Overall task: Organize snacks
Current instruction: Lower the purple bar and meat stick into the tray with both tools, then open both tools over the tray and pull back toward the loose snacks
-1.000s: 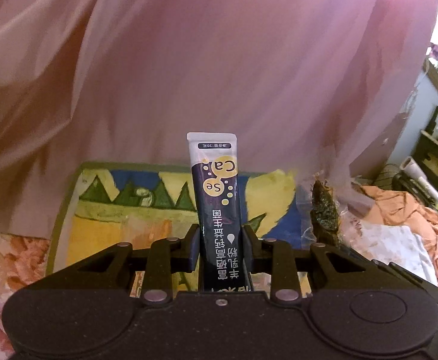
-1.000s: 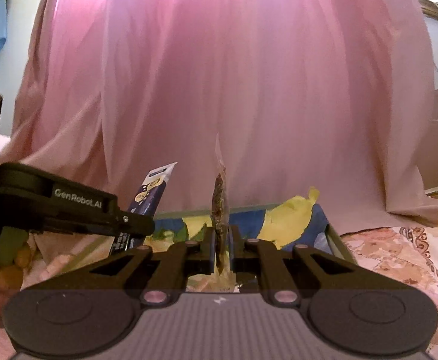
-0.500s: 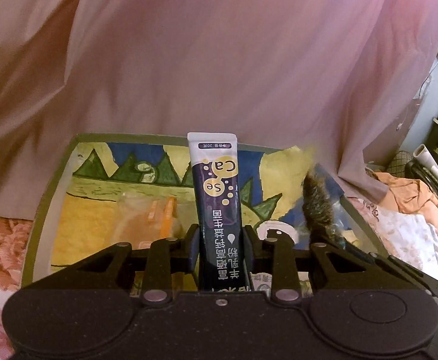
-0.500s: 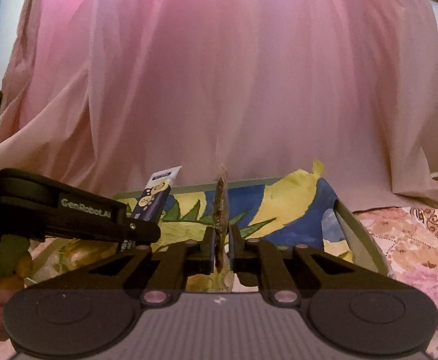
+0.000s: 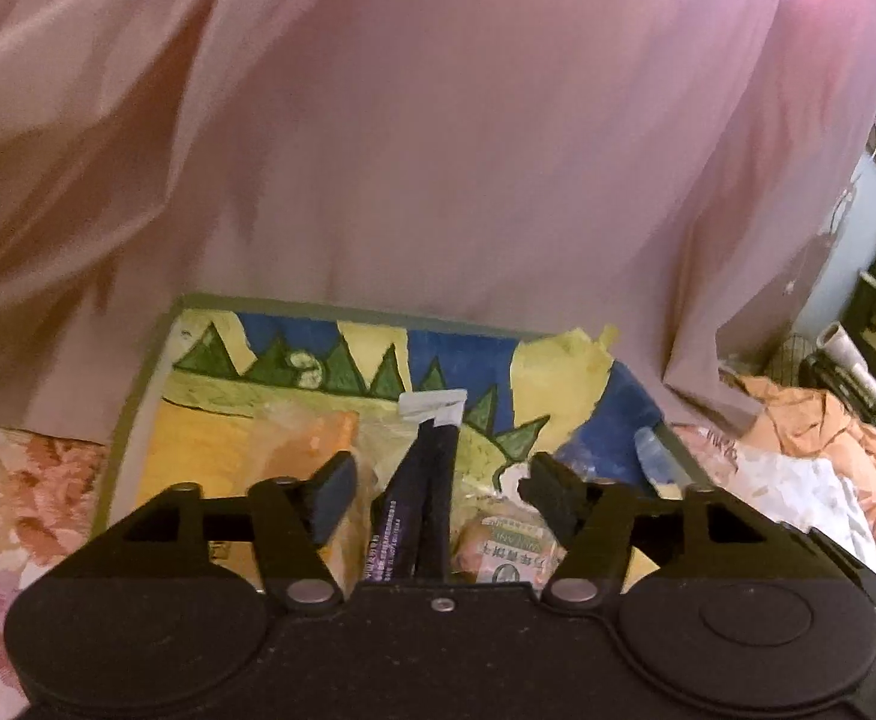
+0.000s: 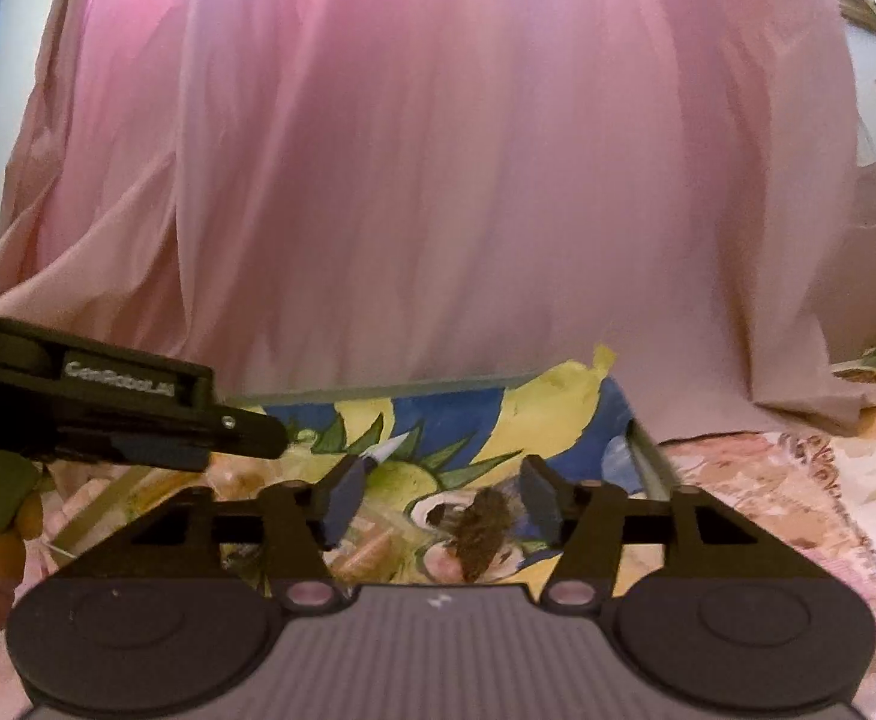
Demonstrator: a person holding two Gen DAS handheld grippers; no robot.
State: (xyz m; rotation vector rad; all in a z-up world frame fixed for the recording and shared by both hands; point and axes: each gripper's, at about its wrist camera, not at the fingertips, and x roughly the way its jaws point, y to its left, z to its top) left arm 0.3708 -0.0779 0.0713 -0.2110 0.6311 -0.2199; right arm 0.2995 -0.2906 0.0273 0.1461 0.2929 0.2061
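**Both claws let go over the tray**

Left claw (image 5: 438,495) jaws just opened; dark sachet (image 5: 423,498) sits loose between them, tipping into the tray (image 5: 138,396). Right claw (image 6: 435,501) also just opened; brown snack pack (image 6: 481,531) is between its pads, ungripped. Both look light, thin and floppy; best pinched mid-body on the flat faces.

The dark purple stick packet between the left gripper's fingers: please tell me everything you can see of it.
The dark purple stick packet is long and narrow, of glossy foil-like film, with a white sealed top end and small pale print low on its side. It leans, blurred, over the colourful tray. The left gripper has just been opening; its fingers stand clear of the packet on both sides.
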